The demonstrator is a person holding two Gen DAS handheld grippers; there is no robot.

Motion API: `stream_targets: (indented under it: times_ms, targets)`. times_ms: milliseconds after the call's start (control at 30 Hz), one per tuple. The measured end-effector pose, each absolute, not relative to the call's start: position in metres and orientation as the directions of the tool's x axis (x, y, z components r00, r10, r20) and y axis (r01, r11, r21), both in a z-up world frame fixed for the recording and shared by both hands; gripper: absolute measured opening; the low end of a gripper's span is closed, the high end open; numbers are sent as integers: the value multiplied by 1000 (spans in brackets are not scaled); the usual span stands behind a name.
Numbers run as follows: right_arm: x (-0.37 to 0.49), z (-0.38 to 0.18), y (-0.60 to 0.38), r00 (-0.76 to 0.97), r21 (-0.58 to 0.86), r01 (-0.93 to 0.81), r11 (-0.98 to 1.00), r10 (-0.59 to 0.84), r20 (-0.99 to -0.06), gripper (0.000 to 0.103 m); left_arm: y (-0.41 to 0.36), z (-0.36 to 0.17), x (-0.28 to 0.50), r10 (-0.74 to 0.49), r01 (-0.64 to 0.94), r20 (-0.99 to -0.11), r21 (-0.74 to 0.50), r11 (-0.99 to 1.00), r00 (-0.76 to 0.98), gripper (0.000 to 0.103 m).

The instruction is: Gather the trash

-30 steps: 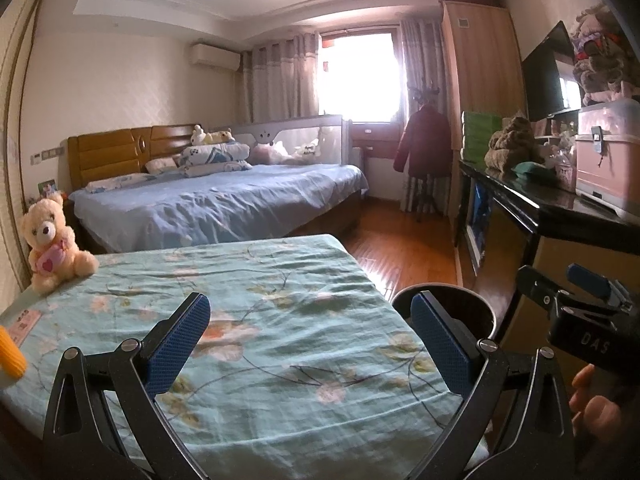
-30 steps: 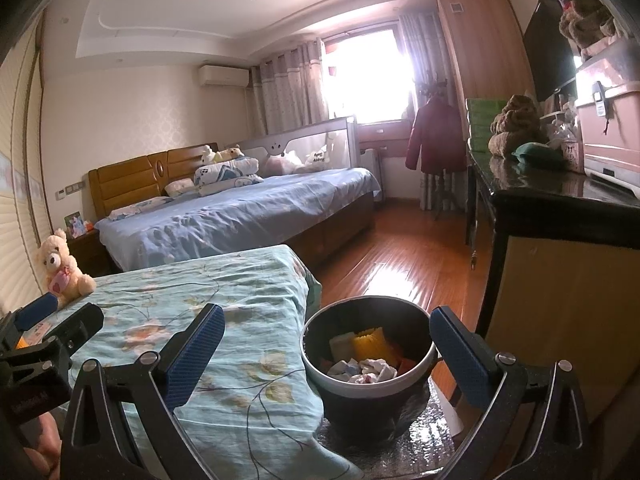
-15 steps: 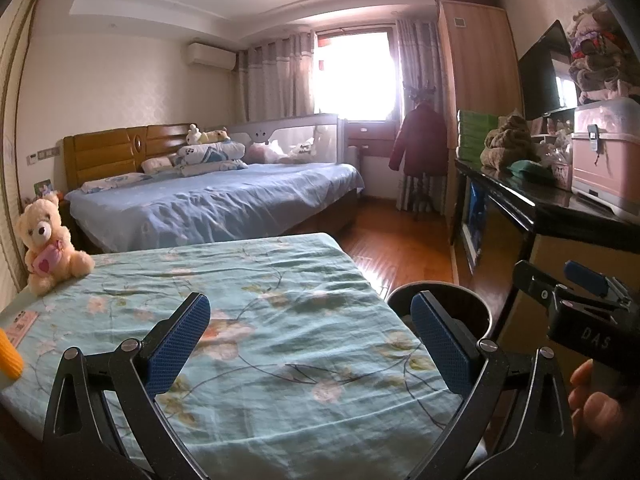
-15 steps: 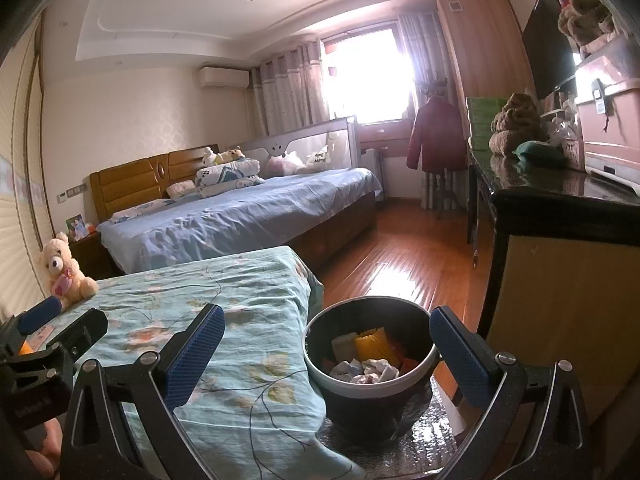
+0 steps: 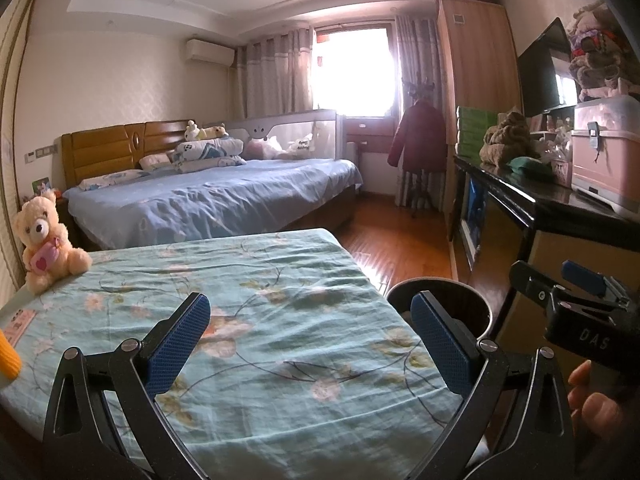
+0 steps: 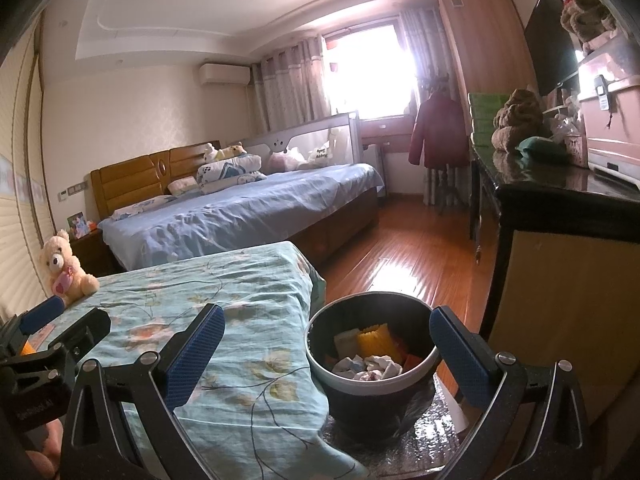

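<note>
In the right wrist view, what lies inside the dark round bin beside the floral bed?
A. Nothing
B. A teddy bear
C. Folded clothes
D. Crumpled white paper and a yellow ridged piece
D: the dark round bin holds crumpled white paper and a yellow ridged piece, among other scraps.

Daylight floods from the window (image 5: 352, 68) far ahead of both tongs, blown out to white. Glare streaks the wooden floor (image 6: 404, 272) beyond the right tongs. Fisheye bending curves the edges, with dark corners.
</note>
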State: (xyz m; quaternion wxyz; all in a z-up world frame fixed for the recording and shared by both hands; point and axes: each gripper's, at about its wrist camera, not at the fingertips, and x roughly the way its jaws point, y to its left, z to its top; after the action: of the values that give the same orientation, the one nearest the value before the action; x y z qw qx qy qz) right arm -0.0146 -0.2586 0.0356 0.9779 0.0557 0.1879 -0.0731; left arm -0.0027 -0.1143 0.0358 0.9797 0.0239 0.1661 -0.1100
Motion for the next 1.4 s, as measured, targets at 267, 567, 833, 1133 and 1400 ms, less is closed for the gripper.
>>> stream_targets:
  times_ms: [267, 567, 833, 1133, 1400]
  targets:
    - [-13, 33, -259, 918, 89, 158, 983, -113, -380, 103, -114, 33, 1, -208, 225, -345, 10, 974, 915, 103]
    - [-11, 33, -257, 917, 96, 146, 985, -98, -386, 103, -115, 30, 6, -204, 223, -364, 11, 975, 909, 103]
    - [-6, 33, -260, 915, 106, 142, 984, -90, -393, 103, -115, 27, 13, -201, 222, -384, 11, 975, 901, 103]
    - [0, 32, -259, 914, 114, 134, 984, -78, -398, 103, -115, 25, 20, -197, 219, -397, 10, 976, 896, 103]
    - [8, 30, -261, 907, 121, 131, 984, -70, -414, 103, -115, 25, 24, -197, 220, -407, 10, 975, 892, 103]
